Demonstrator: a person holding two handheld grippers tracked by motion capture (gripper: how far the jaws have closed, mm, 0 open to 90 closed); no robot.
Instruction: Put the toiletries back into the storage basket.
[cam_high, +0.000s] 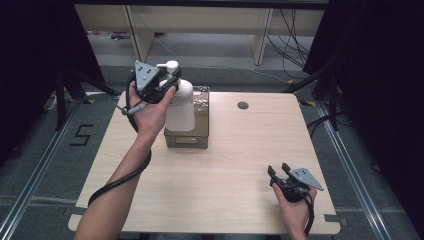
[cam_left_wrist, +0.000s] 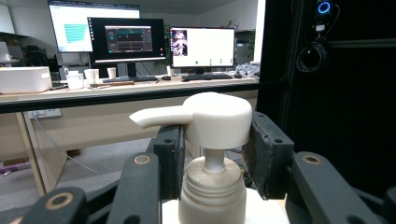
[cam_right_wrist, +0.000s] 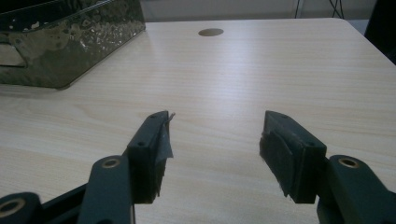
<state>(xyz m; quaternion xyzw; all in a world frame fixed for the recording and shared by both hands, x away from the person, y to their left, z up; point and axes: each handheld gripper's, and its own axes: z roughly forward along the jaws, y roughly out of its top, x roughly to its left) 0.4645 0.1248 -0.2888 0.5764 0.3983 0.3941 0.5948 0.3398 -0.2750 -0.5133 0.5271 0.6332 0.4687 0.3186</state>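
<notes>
Bin (cam_high: 186, 136) and pump bottle (cam_high: 179, 102) block table's (cam_high: 240, 165) left rear

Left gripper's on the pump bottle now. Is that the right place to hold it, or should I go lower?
Stay there. The left gripper is shut on the pump bottle just under the pump head, beside the collar. The wide head overhangs the jaws, so it likely can't slip down. The round smooth body below looks harder to clamp.

Worktop (cam_high: 235, 165) evenly lit from overhead, surroundings dark; soft glare; near fingers (cam_right_wrist: 152, 154) blurred, perhaps out of focus.
</notes>
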